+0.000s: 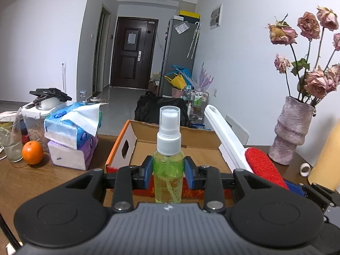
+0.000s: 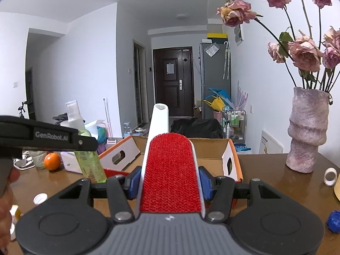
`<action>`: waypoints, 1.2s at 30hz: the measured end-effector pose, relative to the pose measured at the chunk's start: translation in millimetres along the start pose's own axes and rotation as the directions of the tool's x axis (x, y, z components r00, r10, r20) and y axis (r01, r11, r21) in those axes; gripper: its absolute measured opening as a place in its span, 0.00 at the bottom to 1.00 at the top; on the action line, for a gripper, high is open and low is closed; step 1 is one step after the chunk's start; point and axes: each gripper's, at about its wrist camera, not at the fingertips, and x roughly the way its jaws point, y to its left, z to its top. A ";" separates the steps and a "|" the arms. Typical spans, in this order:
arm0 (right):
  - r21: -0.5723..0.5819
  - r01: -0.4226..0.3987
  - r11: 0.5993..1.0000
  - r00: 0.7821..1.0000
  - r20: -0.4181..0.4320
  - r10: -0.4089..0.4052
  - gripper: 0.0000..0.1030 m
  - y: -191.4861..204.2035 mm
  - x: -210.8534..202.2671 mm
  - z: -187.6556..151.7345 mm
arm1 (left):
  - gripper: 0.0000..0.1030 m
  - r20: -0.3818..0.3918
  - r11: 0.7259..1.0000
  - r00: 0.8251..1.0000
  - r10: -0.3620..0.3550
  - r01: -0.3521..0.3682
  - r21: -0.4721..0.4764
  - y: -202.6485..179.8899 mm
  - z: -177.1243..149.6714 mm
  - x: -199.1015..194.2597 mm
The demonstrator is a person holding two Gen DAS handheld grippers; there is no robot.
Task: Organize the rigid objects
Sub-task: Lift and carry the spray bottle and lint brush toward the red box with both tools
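Note:
My left gripper [image 1: 169, 173] is shut on a green spray bottle [image 1: 169, 170] with a white pump top, held upright just in front of an open cardboard box [image 1: 167, 133] with orange edges. My right gripper [image 2: 170, 179] is shut on a white lint brush with a red pad [image 2: 170, 170], its handle pointing forward over the same box [image 2: 210, 148]. The brush also shows at the right of the left wrist view [image 1: 263, 167]. The bottle and left gripper show at the left of the right wrist view [image 2: 90, 165].
On the wooden table [image 1: 21, 178]: an orange [image 1: 32, 152], a glass [image 1: 11, 146], tissue packs [image 1: 72, 133], a pink vase of dried roses [image 1: 290, 131], a tape roll [image 2: 330, 176], a white cap [image 2: 40, 198], a blue cap [image 2: 333, 221].

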 end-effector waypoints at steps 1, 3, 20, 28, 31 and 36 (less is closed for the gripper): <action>0.002 0.002 1.000 1.000 0.004 -0.002 0.53 0.7 4.1 1.6 | 0.31 0.002 1.000 1.000 0.000 0.000 -0.001 -0.3 1.8 4.1; 0.004 0.006 1.000 1.000 0.010 -0.006 0.53 1.6 13.7 5.6 | 0.31 0.008 1.000 1.000 0.005 -0.005 -0.002 -1.3 5.9 12.3; 0.043 0.052 0.998 0.999 0.013 -0.053 0.53 -7.4 87.5 26.0 | 0.31 0.012 0.998 0.998 0.062 -0.062 0.002 -4.8 29.5 88.1; 0.033 0.060 0.998 0.998 -0.008 -0.060 0.53 -3.4 116.5 22.9 | 0.31 -0.002 0.995 0.995 0.099 -0.099 -0.005 1.6 37.1 119.0; 0.036 0.070 0.997 0.997 -0.015 -0.069 0.53 -2.6 128.1 22.3 | 0.31 -0.004 0.994 0.994 0.110 -0.110 -0.005 6.0 37.5 129.7; 0.039 0.097 0.994 0.995 -0.033 -0.096 0.53 -5.9 149.3 21.6 | 0.31 -0.018 0.992 0.992 0.124 -0.124 0.003 9.7 35.4 147.0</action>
